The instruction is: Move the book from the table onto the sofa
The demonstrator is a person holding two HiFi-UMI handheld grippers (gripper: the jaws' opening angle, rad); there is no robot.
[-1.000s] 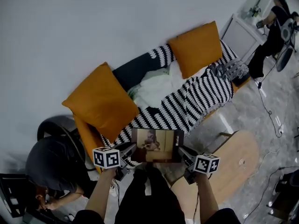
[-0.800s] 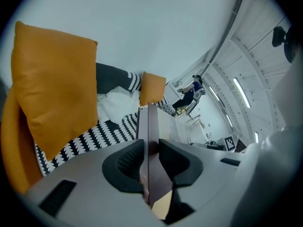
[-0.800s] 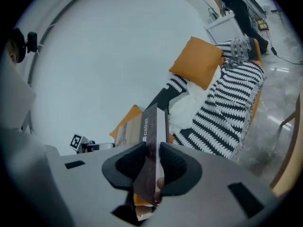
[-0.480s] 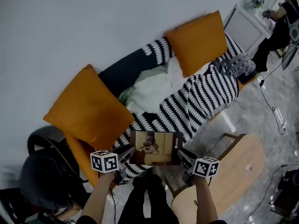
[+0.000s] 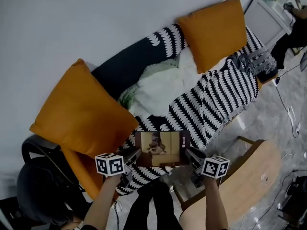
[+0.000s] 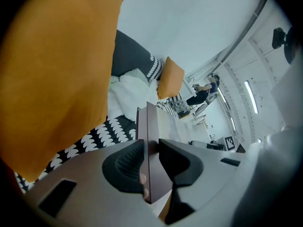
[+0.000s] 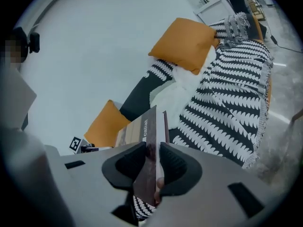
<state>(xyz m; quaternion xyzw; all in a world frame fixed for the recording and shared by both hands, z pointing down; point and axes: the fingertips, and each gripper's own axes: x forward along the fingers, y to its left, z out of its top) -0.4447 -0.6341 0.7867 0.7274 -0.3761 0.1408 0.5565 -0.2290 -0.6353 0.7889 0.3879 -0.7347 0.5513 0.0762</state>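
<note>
Jaws: left gripper [image 5: 133,154] and right gripper [image 5: 191,154] each clamped on an opposite side edge of book [image 5: 160,148].
Book: held level above front edge of sofa [image 5: 120,71].
Handling: looks stiff, fairly light, smooth-covered; side-edge grips suit it.

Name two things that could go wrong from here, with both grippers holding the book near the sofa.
1. The left gripper and right gripper each pinch only a narrow margin of the book; a slip on one side could let it swing or fall.
2. The striped throw and rumpled white cloth make an uneven seat, so the book might slide off.
</note>
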